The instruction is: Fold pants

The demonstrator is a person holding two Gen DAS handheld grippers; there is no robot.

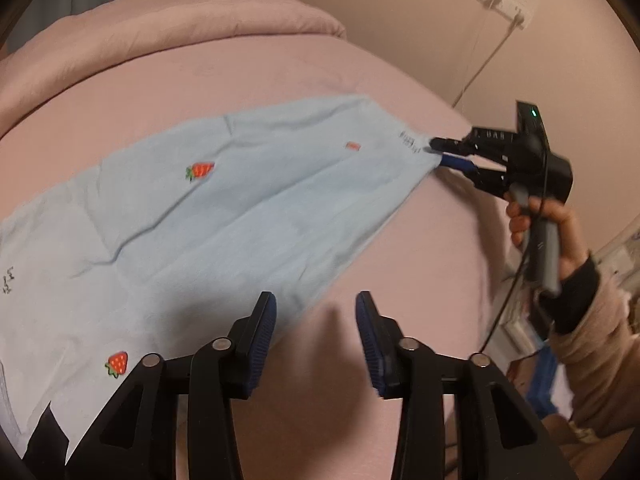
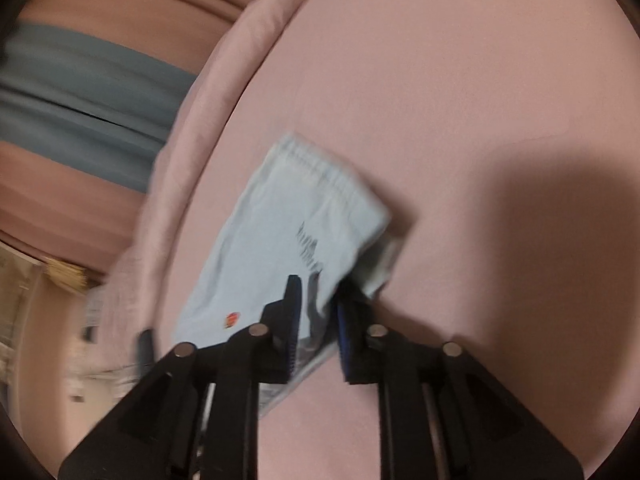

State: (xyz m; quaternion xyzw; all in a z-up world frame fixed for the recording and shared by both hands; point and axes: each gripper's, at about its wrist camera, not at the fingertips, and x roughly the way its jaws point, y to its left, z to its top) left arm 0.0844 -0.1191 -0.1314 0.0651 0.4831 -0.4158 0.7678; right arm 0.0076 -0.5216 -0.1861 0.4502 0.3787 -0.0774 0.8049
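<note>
Across the pink bed point(image 1: 280, 76), the light-blue pants point(image 1: 208, 216) with strawberry motifs lay spread flat, one end reaching toward the bed's far right edge. At that end the right gripper point(image 1: 438, 152) had its jaws pinched on a corner of the fabric, the person's hand point(image 1: 548, 232) on its handle. The left gripper point(image 1: 316, 340) hovered over the near edge of the pants, jaws wide, gripping nothing.

Pants point(image 1: 208, 216): pale blue, scattered red strawberries with green leaves, small dark print near corner. Bed sheet point(image 1: 248, 76): dusty pink. Blanket point(image 1: 192, 16), upper left of frame: matching pink. Tongs: left tongs point(image 1: 316, 344) and right tongs point(image 1: 448, 154) black, blue ribbed pads.
</note>
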